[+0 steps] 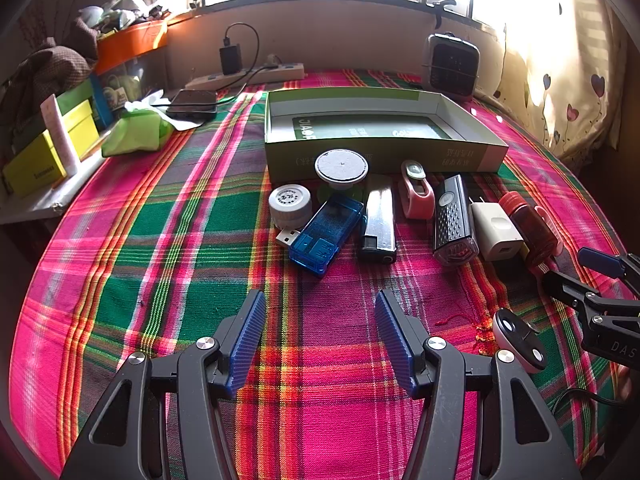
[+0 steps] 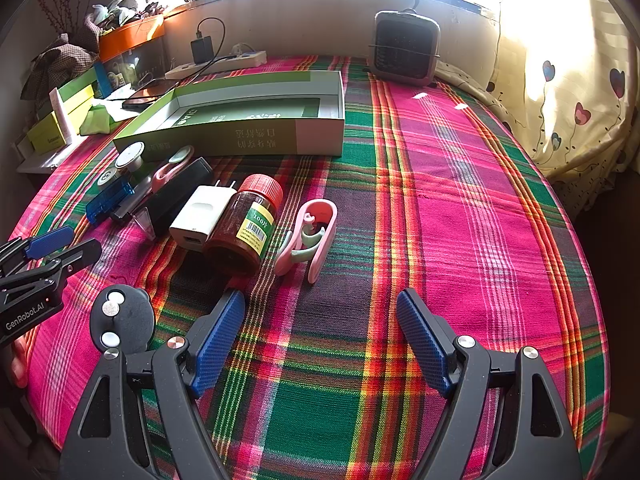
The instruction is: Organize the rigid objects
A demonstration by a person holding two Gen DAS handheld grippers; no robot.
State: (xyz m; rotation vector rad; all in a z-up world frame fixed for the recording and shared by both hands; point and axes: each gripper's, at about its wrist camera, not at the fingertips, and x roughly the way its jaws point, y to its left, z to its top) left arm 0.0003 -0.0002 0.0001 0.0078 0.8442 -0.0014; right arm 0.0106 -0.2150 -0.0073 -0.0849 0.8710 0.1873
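Plaid-covered bed bearing an open green box, a red-capped bottle, a white charger, a blue USB tester.

A small heater stands by the wall; a power strip with a black charger lies beside it. A heart-print curtain hangs at right; yellow boxes sit left.

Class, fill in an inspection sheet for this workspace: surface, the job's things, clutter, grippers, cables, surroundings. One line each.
Surface: plaid cloth, flat.
Job's things: open green box, empty; in front of it a row including blue USB device, lighter, white charger, red-capped bottle on its side, pink clip.
Clutter: green tissue pack, yellow boxes at left.
Grippers: left gripper and right gripper open, holding nothing.
Cables: black adapter plugged into power strip.
Surroundings: window, small heater, heart-print curtain.
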